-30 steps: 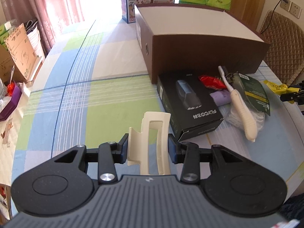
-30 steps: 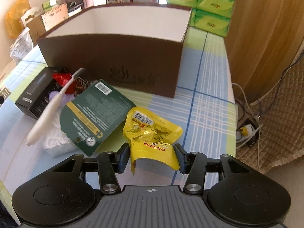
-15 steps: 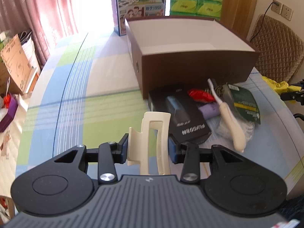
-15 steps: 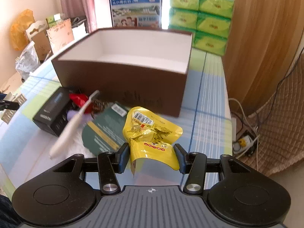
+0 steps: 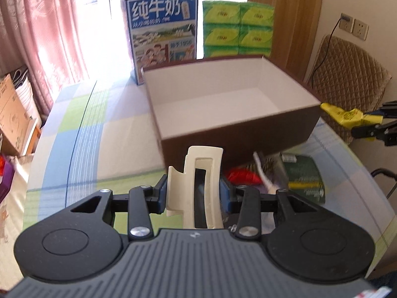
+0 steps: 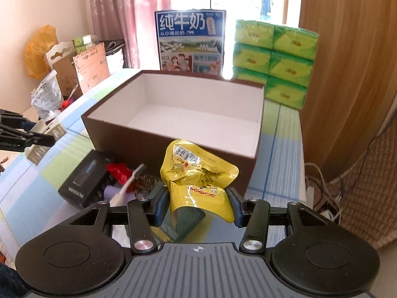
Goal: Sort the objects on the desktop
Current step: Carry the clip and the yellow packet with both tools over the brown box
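Note:
My left gripper (image 5: 194, 193) is shut on a cream hair claw clip (image 5: 198, 186), held above the table in front of the brown box (image 5: 238, 134). My right gripper (image 6: 197, 204) is shut on a yellow snack packet (image 6: 196, 176), also raised before the brown box (image 6: 158, 144), whose white inside is empty. The right gripper with its yellow packet (image 5: 347, 116) shows at the right edge of the left wrist view. On the table below lie a black box (image 6: 84, 181), a red wrapper (image 6: 119, 170), a white toothbrush (image 6: 126, 186) and a dark green packet (image 5: 304, 176).
A blue milk carton (image 5: 163, 34) and stacked green tissue packs (image 5: 238, 27) stand behind the brown box. A quilted chair (image 5: 347, 79) is at the right. Cardboard boxes and bags (image 6: 74, 69) crowd the left beyond the checked tablecloth (image 5: 74, 134).
Both grippers have risen with their loads, so the views now look down into the brown box. The items on the table have not moved.

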Action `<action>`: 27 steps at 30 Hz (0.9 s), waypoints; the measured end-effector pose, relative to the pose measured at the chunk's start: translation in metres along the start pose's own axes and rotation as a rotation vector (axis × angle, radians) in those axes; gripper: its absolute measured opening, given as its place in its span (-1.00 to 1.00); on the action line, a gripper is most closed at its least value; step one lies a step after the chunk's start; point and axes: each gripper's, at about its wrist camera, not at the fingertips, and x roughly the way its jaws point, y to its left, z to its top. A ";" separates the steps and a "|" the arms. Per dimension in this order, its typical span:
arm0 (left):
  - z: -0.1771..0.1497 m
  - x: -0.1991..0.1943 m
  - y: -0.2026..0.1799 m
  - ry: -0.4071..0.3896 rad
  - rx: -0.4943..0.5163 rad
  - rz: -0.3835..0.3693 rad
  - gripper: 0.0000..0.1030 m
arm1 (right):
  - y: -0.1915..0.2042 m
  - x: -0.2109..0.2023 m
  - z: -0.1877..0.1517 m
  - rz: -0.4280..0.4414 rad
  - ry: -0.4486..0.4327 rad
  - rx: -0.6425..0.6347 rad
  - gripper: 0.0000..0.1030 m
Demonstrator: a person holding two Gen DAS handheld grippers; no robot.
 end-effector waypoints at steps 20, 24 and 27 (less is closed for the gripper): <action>0.109 0.094 -0.004 0.001 -0.066 0.020 -0.30 | -0.033 0.080 0.088 -0.028 0.020 -0.010 -0.09; 0.118 0.126 0.000 0.057 -0.094 0.038 -0.30 | -0.038 0.107 0.097 -0.034 0.061 -0.011 -0.09; 0.122 0.146 0.001 0.096 -0.101 0.049 -0.30 | -0.041 0.125 0.099 -0.040 0.093 -0.016 -0.09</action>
